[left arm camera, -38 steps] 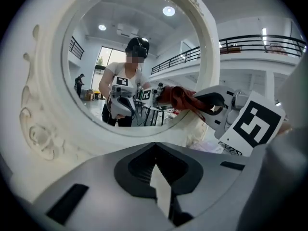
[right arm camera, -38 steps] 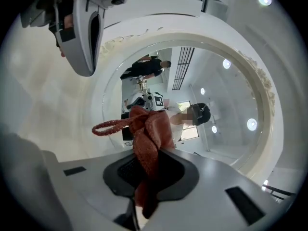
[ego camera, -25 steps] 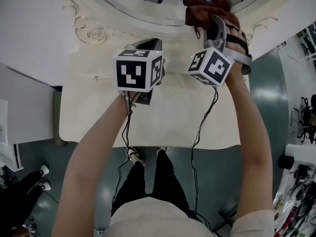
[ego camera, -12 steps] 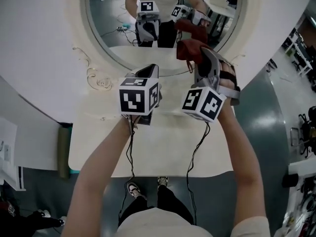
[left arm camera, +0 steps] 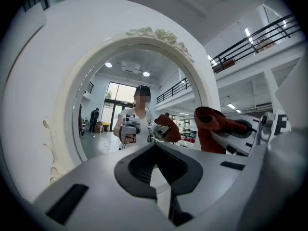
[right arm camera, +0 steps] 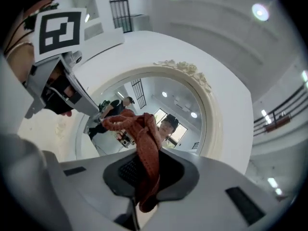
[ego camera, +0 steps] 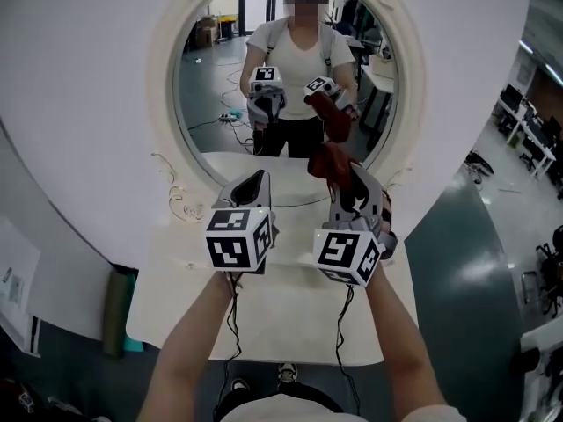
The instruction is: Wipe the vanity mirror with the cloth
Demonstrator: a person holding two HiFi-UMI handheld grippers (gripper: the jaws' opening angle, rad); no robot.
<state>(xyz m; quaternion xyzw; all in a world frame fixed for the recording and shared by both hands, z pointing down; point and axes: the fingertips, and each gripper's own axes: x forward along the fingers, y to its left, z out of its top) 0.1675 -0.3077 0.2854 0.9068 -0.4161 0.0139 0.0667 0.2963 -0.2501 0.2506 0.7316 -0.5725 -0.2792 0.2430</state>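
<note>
The vanity mirror (ego camera: pixel 290 86) is a round glass in a cream carved frame (ego camera: pixel 171 104) above a cream tabletop (ego camera: pixel 281 315). It fills the left gripper view (left arm camera: pixel 110 124) and the right gripper view (right arm camera: pixel 159 100). A rust-red cloth (ego camera: pixel 330 165) hangs bunched from my right gripper (ego camera: pixel 343 183), which is shut on it just in front of the mirror's lower rim. The cloth (right arm camera: pixel 147 153) drapes between that gripper's jaws (right arm camera: pixel 142 177). My left gripper (ego camera: pixel 255 183) is held beside it, jaws together and empty (left arm camera: pixel 154 165). The cloth (left arm camera: pixel 211 129) also shows at its right. The glass reflects the person and both grippers.
A white rounded panel (ego camera: pixel 79 148) surrounds the mirror. A dark green upright piece (ego camera: pixel 113 310) stands at the tabletop's left end. Grey-green floor (ego camera: pixel 466 262) lies to the right, with chairs and gear (ego camera: pixel 528 121) farther off.
The head view has tilted up, so the whole mirror is now seen. Both grippers sit lower in the frame and point at the glass. The cloth stays in the right gripper.
</note>
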